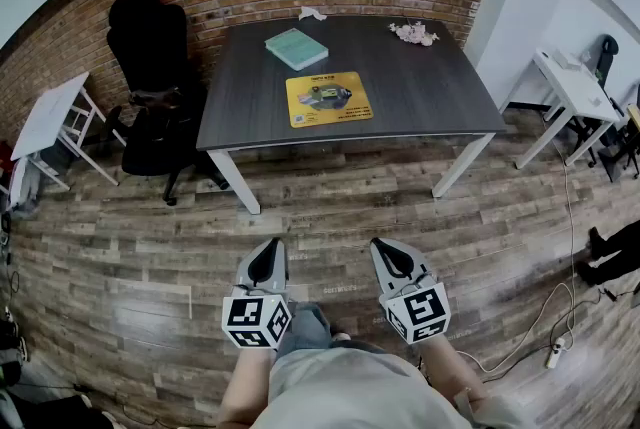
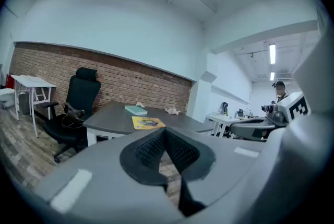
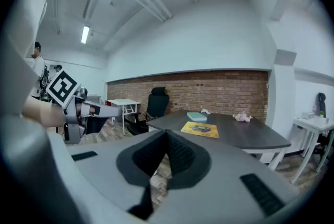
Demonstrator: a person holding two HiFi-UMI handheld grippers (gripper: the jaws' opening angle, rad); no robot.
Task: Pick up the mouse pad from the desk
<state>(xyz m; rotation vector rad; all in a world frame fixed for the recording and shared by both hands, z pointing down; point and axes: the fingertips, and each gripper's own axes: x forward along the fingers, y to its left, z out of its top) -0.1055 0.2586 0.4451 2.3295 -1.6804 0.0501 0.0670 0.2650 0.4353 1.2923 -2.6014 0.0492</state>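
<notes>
Mouse pad [image 1: 328, 99] lies on the desk [image 1: 440, 92], well apart from left gripper [image 1: 266, 264] and right gripper [image 1: 388, 260]
</notes>
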